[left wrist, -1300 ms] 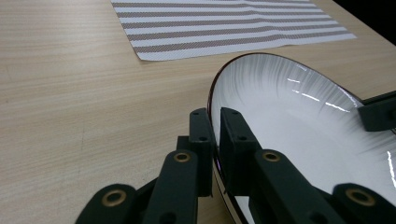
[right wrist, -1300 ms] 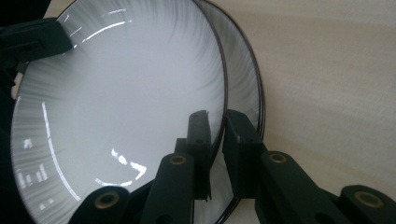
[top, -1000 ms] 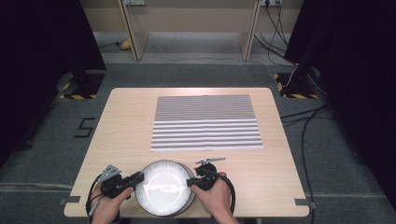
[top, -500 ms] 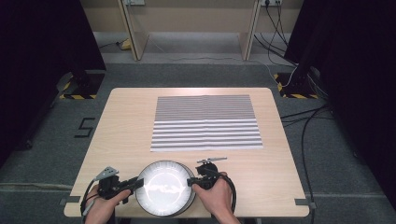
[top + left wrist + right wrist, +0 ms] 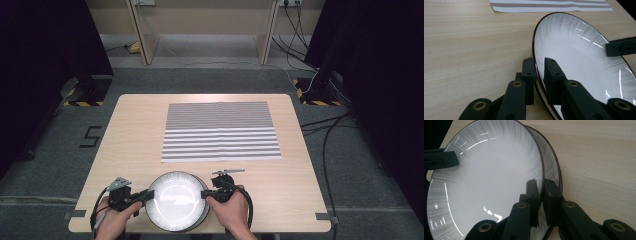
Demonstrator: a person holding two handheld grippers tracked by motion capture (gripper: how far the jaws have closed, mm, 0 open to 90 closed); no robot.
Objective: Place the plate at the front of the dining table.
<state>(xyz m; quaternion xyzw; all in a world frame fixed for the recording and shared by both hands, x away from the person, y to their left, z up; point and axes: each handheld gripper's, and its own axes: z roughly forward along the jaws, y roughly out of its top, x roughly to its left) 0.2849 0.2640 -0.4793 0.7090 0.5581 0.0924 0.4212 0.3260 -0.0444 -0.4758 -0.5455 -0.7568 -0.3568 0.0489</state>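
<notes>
**Top plate gripped at both rims, ready for a level lift**

At the near edge of the table [image 5: 135, 130], a stack of two plates is seen, with the top plate [image 5: 176, 199] pinched on opposite sides. The left gripper [image 5: 141, 196] has just been closing, and its jaws are clamped on the rim. The right gripper [image 5: 209, 194] has also been closing onto the rim. The lower plate [image 5: 552, 163] should be left behind: both hands are best raised together, evenly, toward the striped mat [image 5: 220, 131].
</notes>
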